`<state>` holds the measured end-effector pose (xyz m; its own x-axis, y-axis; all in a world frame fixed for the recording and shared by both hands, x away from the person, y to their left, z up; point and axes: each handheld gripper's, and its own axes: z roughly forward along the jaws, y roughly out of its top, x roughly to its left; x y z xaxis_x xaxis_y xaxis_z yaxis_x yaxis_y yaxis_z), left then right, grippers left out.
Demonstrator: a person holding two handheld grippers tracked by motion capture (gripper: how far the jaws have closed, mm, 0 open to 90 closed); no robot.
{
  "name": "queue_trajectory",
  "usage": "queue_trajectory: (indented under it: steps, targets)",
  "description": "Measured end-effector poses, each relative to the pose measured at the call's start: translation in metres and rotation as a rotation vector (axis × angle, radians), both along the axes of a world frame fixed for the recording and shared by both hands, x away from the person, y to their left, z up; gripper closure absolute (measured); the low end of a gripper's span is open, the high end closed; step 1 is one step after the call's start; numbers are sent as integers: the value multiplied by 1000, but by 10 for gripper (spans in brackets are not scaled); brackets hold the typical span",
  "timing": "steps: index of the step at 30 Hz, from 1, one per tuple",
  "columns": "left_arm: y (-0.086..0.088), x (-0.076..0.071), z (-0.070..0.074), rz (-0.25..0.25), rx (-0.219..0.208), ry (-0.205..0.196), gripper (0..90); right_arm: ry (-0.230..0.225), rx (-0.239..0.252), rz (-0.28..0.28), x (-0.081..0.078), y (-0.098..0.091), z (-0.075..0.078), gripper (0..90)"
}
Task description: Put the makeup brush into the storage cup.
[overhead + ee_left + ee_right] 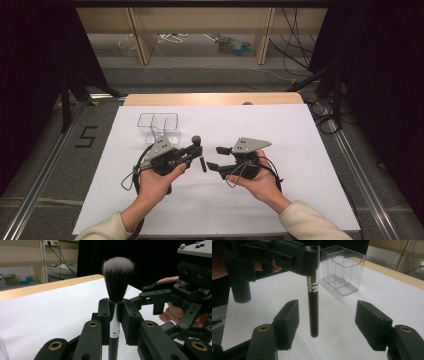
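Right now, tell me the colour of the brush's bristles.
Dark bristles with white tips, clearest in the left gripper view.

This looks like a lab set up for recording. Black curtains (30, 75) hang at both edges of the frame, metal floor rails (47, 165) run along the counter (280, 130) with its white sheet, a taped "5" (86, 136) marks the grey floor at left, and loose cables (295, 30) trail under wooden shelving (140, 30) at top.

Brush (198, 150) upright between left tool (196, 155) and right tool (216, 157), clear organizer (158, 126) behind on table (280, 130).
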<state>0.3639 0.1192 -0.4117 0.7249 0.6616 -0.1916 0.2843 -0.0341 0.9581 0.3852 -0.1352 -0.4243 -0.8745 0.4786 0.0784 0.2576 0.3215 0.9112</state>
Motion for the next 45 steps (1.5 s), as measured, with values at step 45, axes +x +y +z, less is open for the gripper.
queue_trajectory:
  steps: [45]
  targets:
    - [26,5,7,80,67,-51,780,-31,68,-44,-9,-33,10,191]
